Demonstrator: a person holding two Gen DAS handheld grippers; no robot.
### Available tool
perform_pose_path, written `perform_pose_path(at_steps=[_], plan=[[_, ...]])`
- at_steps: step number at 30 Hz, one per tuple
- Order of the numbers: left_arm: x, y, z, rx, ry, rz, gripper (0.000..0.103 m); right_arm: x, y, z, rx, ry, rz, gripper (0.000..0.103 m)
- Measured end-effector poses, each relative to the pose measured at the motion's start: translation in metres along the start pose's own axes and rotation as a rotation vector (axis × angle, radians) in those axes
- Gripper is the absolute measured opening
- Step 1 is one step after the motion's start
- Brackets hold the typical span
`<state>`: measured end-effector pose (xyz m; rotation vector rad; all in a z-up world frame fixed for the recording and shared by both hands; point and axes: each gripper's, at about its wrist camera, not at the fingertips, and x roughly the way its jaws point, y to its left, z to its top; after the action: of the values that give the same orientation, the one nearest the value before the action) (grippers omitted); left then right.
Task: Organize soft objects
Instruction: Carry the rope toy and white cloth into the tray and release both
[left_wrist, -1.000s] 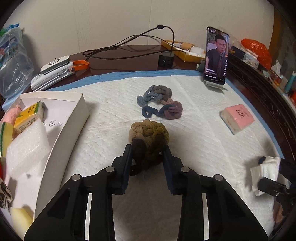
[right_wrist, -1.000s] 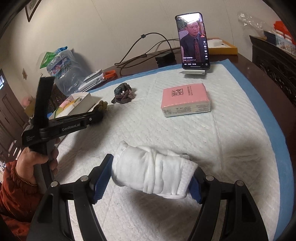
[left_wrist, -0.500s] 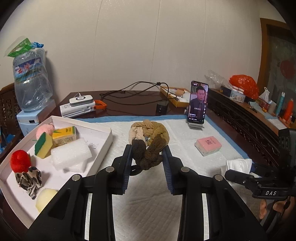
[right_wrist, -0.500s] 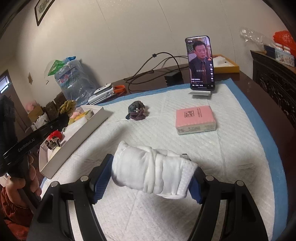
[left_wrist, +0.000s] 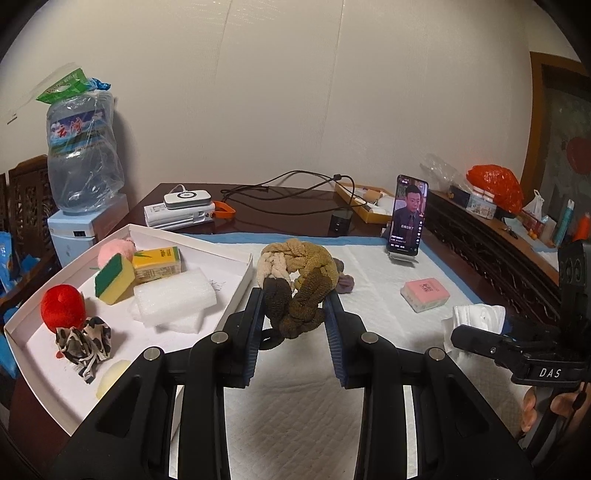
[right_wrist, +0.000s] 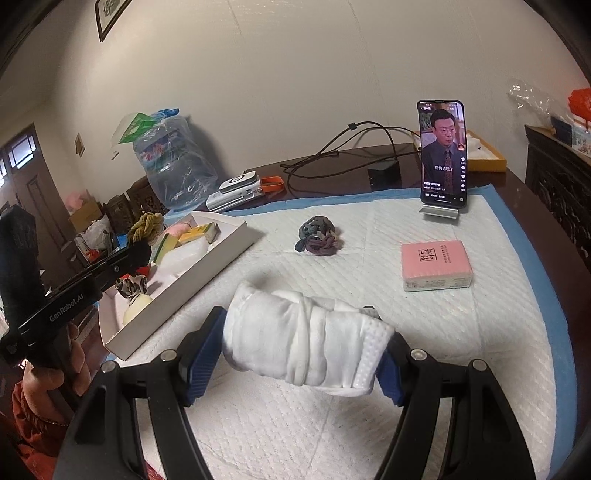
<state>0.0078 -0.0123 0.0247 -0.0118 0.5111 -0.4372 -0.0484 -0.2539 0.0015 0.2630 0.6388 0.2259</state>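
Note:
My left gripper (left_wrist: 295, 295) is shut on a brown and tan braided scrunchie (left_wrist: 299, 280) and holds it in the air beside the right rim of the white tray (left_wrist: 236, 295); it also shows in the right wrist view (right_wrist: 146, 227). My right gripper (right_wrist: 306, 332) is shut on a rolled white cloth (right_wrist: 306, 343) above the white pad (right_wrist: 461, 332). A grey and purple braided scrunchie (right_wrist: 319, 242) lies on the pad. A pink tissue pack (right_wrist: 436, 266) lies to its right.
The tray holds a red pompom (left_wrist: 61, 306), a leopard scrunchie (left_wrist: 85, 343), white foam (left_wrist: 173, 299), a yellow-green sponge (left_wrist: 112, 278), a yellow pack (left_wrist: 157, 264) and a pink puff (left_wrist: 112, 251). A phone on a stand (left_wrist: 408, 218) is at the pad's far edge. Cables (left_wrist: 288, 184) lie behind.
My left gripper has lifted the brown scrunchie off the pad and swung left toward the tray. My right gripper has kept the white cloth and risen slightly.

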Motion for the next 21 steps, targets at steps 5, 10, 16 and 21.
perform_pose_path(at_steps=[5,10,16,21], plan=[[-0.002,0.004,-0.002,-0.008,0.002,0.001,0.032,0.003,0.007,0.0,-0.007,0.005,0.005,0.073],[-0.007,0.01,-0.002,-0.015,-0.009,0.008,0.032,0.007,0.011,0.004,-0.015,0.011,0.005,0.073],[-0.011,0.018,-0.002,-0.035,-0.017,0.021,0.032,0.009,0.021,0.009,-0.04,0.009,0.009,0.073],[-0.015,0.024,-0.001,-0.041,-0.025,0.032,0.032,0.014,0.026,0.011,-0.048,0.014,0.015,0.073]])
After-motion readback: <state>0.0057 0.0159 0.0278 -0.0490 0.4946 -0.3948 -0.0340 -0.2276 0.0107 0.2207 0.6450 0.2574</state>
